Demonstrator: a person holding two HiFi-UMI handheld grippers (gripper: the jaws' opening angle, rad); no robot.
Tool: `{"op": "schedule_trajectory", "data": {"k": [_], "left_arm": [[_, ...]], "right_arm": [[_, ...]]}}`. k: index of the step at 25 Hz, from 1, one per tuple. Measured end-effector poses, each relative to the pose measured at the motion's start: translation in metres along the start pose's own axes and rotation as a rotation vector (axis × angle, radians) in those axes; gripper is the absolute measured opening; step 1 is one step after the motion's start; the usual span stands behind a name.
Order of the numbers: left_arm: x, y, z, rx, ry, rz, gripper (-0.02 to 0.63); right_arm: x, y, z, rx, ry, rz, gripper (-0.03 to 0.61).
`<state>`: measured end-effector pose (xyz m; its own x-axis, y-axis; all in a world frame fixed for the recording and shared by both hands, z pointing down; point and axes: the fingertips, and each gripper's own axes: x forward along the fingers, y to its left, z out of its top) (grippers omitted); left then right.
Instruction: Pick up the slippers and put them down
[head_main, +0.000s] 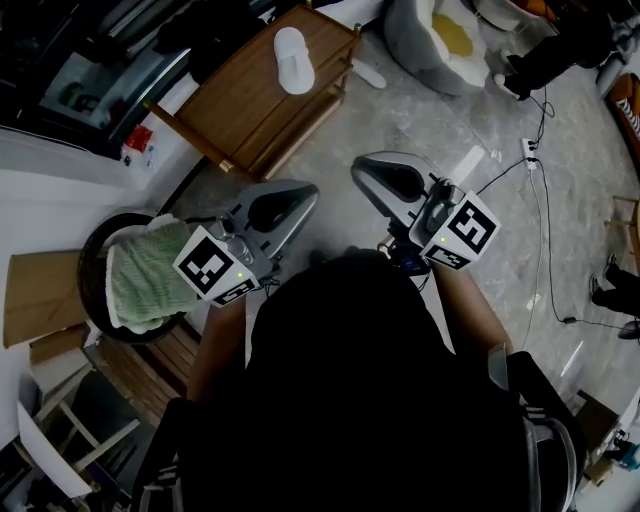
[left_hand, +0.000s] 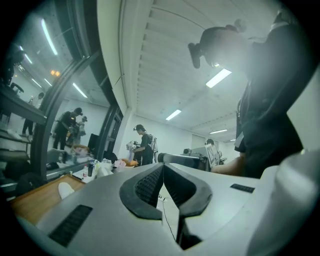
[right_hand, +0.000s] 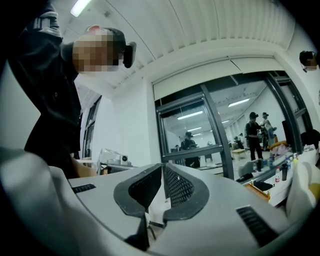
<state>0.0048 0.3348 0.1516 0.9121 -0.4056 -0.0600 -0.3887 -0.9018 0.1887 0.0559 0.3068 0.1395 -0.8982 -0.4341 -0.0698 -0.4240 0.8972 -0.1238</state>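
One white slipper (head_main: 293, 58) lies on the wooden table (head_main: 235, 105) at the top of the head view. It also shows as a white slipper (left_hand: 65, 190) at the lower left of the left gripper view. A second white shape (head_main: 368, 73) lies on the floor just right of the table; whether it is a slipper I cannot tell. My left gripper (head_main: 305, 195) (left_hand: 162, 167) and right gripper (head_main: 362, 168) (right_hand: 163, 167) are held level in front of the person, well short of the table. Both are shut with nothing between the pads.
A black round basket (head_main: 95, 255) with a green towel (head_main: 145, 275) stands at the left. Cardboard (head_main: 40, 295) lies beside it. A white and yellow cushion (head_main: 445, 40) sits at the top right. A power strip and cable (head_main: 530, 150) run across the grey floor. People stand in the background.
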Motion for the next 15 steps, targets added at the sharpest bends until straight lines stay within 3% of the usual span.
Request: {"op": "schedule_trajectory", "data": {"k": [15], "left_arm": [[-0.021, 0.008, -0.002, -0.012, -0.019, 0.014, 0.012]], "right_arm": [[0.017, 0.004, -0.015, 0.025, 0.036, -0.004, 0.037]]}}
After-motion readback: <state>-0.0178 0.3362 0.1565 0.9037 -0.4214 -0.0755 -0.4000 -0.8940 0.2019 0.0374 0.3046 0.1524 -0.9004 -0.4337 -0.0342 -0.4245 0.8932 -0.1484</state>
